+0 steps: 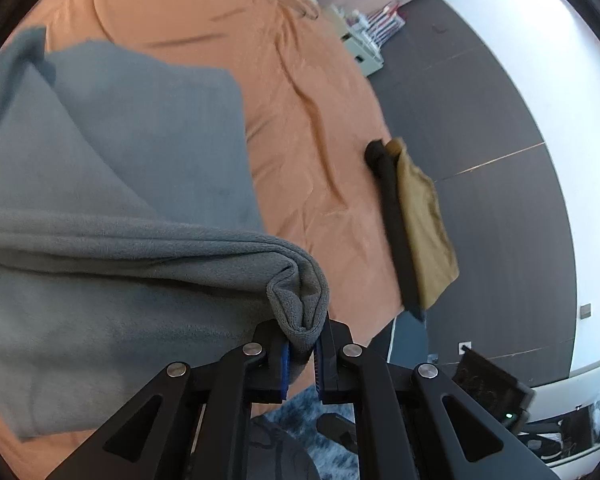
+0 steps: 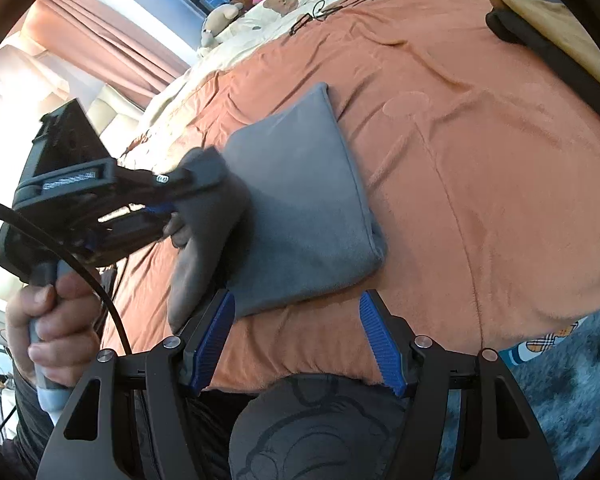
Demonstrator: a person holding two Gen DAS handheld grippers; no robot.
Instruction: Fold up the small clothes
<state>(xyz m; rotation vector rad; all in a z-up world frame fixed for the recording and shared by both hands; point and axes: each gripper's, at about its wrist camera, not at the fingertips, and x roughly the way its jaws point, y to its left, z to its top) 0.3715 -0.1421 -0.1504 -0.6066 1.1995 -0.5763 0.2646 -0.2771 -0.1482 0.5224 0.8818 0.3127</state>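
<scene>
A grey fleece garment (image 1: pixel 112 184) lies partly folded on the orange bedspread (image 1: pixel 312 112). My left gripper (image 1: pixel 302 354) is shut on a bunched corner of it, and the pinched cloth stands up between the blue pads. In the right wrist view the same grey garment (image 2: pixel 300 200) lies as a folded slab, with the left gripper (image 2: pixel 168 208) holding its lifted corner at the slab's left side. My right gripper (image 2: pixel 296 336) stands open just short of the garment's near edge, with nothing between its fingers.
Folded black and tan clothes (image 1: pixel 412 220) lie at the bed's right edge, over a dark floor (image 1: pixel 480 140). Stuffed toys and a cream quilt (image 2: pixel 268 4) sit at the bed's far end. A hand (image 2: pixel 48 320) holds the left gripper's handle. A blue shaggy rug (image 2: pixel 560 384) lies beside the bed.
</scene>
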